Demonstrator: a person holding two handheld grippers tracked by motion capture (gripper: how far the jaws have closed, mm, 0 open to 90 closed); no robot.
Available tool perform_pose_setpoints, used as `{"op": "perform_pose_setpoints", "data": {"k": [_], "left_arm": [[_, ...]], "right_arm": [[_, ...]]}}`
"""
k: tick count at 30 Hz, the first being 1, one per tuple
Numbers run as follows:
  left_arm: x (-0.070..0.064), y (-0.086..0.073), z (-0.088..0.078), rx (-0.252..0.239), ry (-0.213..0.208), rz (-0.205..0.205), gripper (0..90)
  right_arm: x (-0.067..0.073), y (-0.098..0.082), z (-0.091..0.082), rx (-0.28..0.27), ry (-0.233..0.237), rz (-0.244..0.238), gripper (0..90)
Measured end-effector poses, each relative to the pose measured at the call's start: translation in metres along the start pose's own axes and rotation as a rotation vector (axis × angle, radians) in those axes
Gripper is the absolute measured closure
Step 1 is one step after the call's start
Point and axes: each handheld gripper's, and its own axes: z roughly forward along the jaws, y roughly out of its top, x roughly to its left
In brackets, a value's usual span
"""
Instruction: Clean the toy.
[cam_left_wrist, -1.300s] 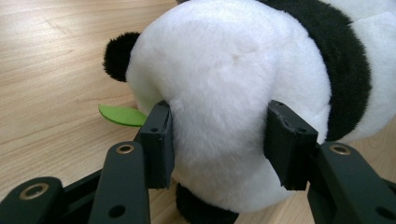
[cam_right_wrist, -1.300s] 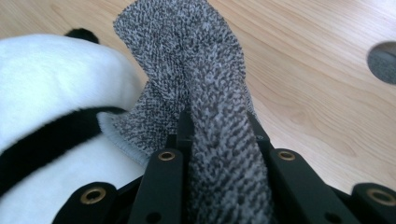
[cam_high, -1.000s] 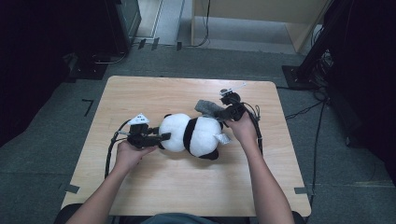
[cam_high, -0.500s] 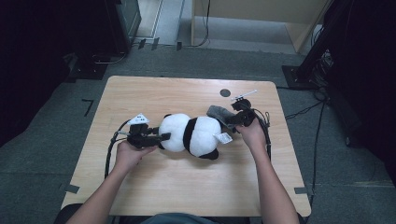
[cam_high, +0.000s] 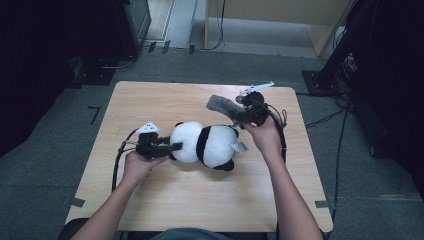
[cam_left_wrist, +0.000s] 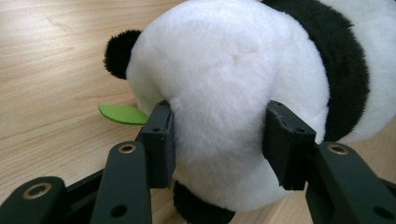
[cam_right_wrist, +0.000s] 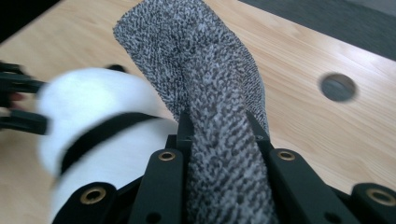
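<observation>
Wooden table (cam_high: 165, 210) bore the plush panda (cam_high: 207, 145) mid-surface. Left gripper (cam_left_wrist: 217, 140) clamped its head; right gripper (cam_right_wrist: 224, 140) clamped a grey knit sock (cam_right_wrist: 205, 79) just above panda's rear. Best approach, imo: keep head pinned, bring sock opening low & square to the rear.

No writing, label, brand, number or sign can be read anywhere here: the white tag on the plush panda (cam_high: 207, 145) is too small and blurred to make out.
</observation>
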Motion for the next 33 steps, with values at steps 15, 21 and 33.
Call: {"op": "perform_pose_setpoints", "data": {"k": [15,21,33], "left_arm": [[0.000,-0.001,0.000,-0.005,-0.002,-0.001,49.9],[0.000,-0.002,0.000,-0.009,0.001,0.000,49.1],[-0.002,-0.001,0.001,-0.005,0.015,0.012,50.6]], "right_arm": [[0.094,0.015,0.042,0.047,0.127,-0.151,75.8],[0.114,0.006,0.068,0.121,0.153,-0.185,75.6],[0.098,-0.008,0.062,0.141,0.141,-0.188,75.9]]}}
